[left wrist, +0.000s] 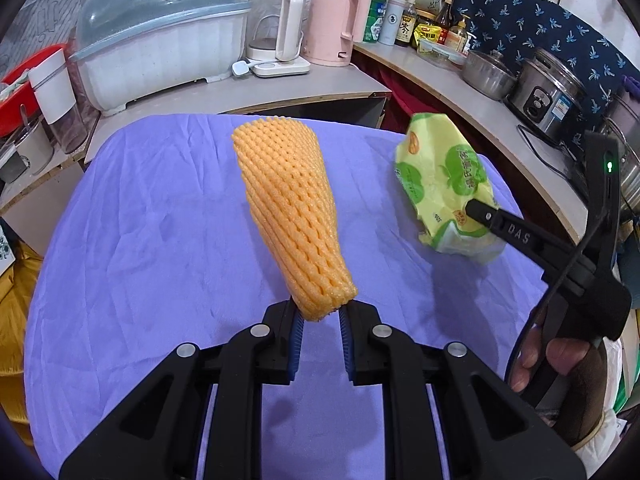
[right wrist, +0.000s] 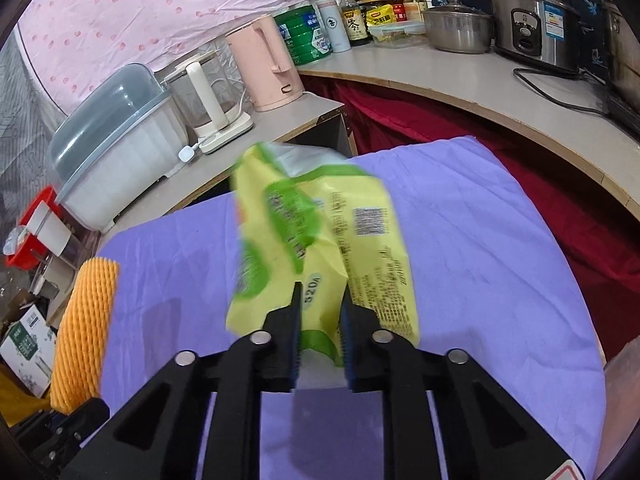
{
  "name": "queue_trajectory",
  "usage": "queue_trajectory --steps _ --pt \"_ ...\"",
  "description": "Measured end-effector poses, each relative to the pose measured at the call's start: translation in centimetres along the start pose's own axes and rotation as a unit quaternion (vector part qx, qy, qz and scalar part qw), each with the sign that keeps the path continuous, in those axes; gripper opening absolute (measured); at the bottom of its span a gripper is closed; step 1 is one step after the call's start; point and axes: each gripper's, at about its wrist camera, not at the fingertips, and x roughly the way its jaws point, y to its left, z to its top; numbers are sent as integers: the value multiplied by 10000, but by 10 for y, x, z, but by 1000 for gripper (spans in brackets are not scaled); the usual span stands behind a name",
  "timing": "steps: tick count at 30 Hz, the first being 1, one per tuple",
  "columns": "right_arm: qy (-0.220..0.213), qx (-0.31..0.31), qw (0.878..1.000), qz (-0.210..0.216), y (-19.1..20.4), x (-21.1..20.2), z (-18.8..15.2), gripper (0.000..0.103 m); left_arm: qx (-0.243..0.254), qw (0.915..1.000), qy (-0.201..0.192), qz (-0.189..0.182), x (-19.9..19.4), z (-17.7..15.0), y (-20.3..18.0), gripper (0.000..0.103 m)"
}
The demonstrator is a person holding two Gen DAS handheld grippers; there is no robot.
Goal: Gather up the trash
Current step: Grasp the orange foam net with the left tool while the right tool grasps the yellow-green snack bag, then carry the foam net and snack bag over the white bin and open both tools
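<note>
Left tool: clenched on the near end of the orange foam net sleeve, which juts forward and up from its tips, above the purple-covered bench.
Right tool: gripping the yellow-green wrapper by its near edge; wrapper rises ahead of the fingers.
Wrapper, from the left tool: ahead and to its right.
Sleeve, from the right tool: far left.
</note>
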Motion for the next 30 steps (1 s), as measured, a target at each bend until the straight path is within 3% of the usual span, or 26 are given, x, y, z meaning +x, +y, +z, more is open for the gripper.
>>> queue_trajectory --steps 14,30 --pt "-472 441 9976 266 -19 -101 -40 11 301 9988 -153 -348 -52 -25 -40 16" --pt "-992 1301 9865 84 -97 -213 -104 11 994 9915 -240 -805 -113 -83 -119 16"
